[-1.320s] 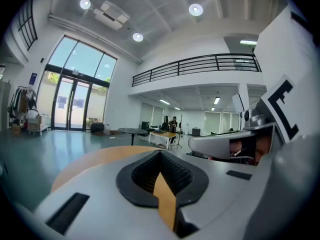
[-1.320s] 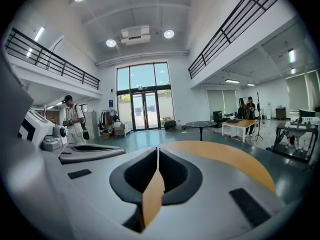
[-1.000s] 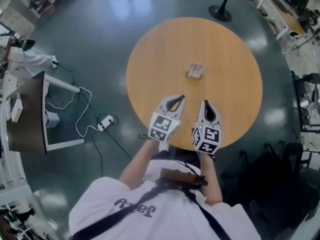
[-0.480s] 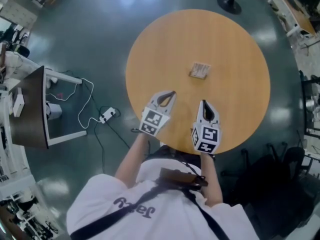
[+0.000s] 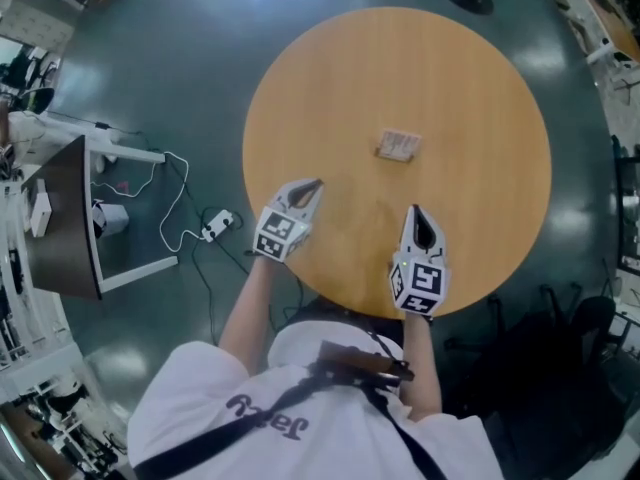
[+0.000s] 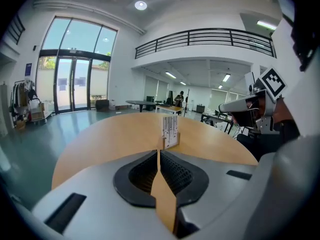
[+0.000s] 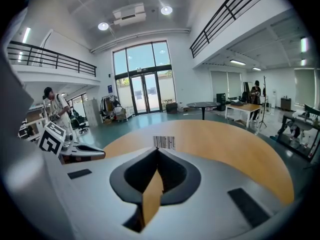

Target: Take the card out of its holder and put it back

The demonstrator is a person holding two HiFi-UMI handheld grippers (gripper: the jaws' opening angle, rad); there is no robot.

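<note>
While left claw [image 5: 315,183] and right claw [image 5: 415,210] are closed, the card [image 5: 398,145] stands upright, broadside facing them.

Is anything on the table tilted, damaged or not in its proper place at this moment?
Nothing stands out. The card stands upright in its holder near the middle of the table, apart from both grippers. The left gripper and the right gripper are shut and empty.

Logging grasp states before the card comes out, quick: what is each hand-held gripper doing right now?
Left hand-held gripper: closed, holding nothing.
Right hand-held gripper: closed, holding nothing.
</note>
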